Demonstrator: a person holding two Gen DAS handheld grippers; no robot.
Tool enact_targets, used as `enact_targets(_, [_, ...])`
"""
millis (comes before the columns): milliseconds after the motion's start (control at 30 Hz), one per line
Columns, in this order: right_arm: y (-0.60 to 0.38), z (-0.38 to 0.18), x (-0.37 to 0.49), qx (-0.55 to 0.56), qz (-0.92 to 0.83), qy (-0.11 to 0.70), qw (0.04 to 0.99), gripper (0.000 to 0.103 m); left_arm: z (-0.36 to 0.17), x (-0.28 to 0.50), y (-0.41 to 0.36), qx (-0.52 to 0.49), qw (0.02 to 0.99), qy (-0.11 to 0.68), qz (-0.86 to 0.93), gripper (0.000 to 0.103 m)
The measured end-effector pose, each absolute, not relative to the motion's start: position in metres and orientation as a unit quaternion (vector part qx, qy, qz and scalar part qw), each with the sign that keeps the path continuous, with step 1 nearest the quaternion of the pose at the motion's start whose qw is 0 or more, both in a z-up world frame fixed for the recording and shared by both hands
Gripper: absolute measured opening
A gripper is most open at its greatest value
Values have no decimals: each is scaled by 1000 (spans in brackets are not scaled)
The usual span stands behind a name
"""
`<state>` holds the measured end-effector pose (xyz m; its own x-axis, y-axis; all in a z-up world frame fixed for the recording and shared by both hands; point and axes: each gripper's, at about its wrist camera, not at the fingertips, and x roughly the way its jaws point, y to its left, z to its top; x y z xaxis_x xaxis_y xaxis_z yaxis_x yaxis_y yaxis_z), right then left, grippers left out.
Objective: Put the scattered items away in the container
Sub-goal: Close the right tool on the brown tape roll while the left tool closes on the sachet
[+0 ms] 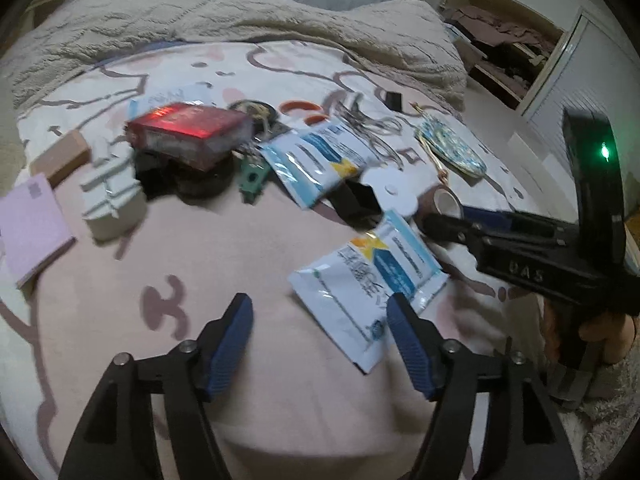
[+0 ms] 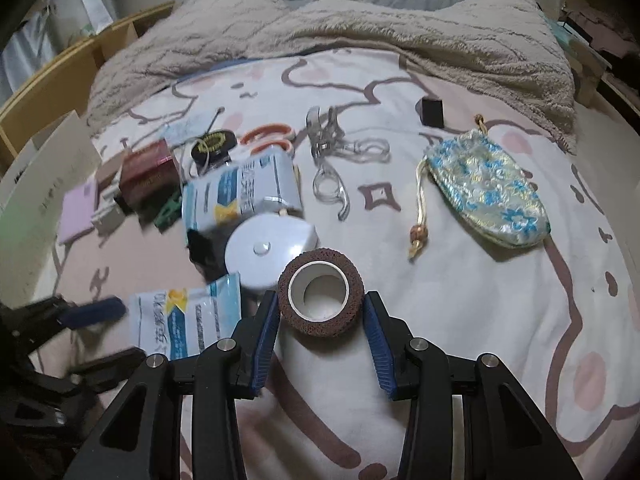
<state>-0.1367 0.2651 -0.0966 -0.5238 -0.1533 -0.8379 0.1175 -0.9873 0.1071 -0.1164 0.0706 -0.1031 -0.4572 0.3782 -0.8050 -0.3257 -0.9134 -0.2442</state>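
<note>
My right gripper (image 2: 320, 312) is shut on a brown tape roll (image 2: 320, 300) with a white core, the blue pads pressing on its two sides just above the bedsheet. In the left wrist view the same roll (image 1: 446, 200) sits at the right gripper's tips (image 1: 440, 220). My left gripper (image 1: 320, 324) is open over the pink sheet. A white-and-blue packet (image 1: 368, 280) lies flat by its right finger (image 1: 408, 336), not pinched. From the right wrist view that packet (image 2: 188, 320) lies beside the left gripper's blue finger (image 2: 96, 312). No container shows clearly.
Scattered on the bed: a second packet (image 2: 240, 188), white round disc (image 2: 268, 252), red box (image 1: 188, 128), pink notepad (image 1: 28, 224), white ridged block (image 1: 112, 196), eyelash curler (image 2: 324, 132), brocade pouch (image 2: 484, 188), black cube (image 2: 432, 112). A pale card panel (image 2: 40, 184) stands at the left. A fluffy blanket (image 2: 360, 28) lies behind.
</note>
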Motion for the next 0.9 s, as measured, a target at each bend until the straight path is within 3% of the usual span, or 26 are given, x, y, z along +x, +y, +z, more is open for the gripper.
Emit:
enact_targets(233, [257,-94,-123,482,-870,-11,101,43,-96,-123,40,-476,165,-66,861,74])
enact_targets(533, [216,-93,-111,484,-853,-3,197,43,-85,-120,9,-465,137,-114,867,76])
enact_targets(900, [173,-91,-94,479,-840,42,251,43,-83,-113,2,-460,122,-105,873,79])
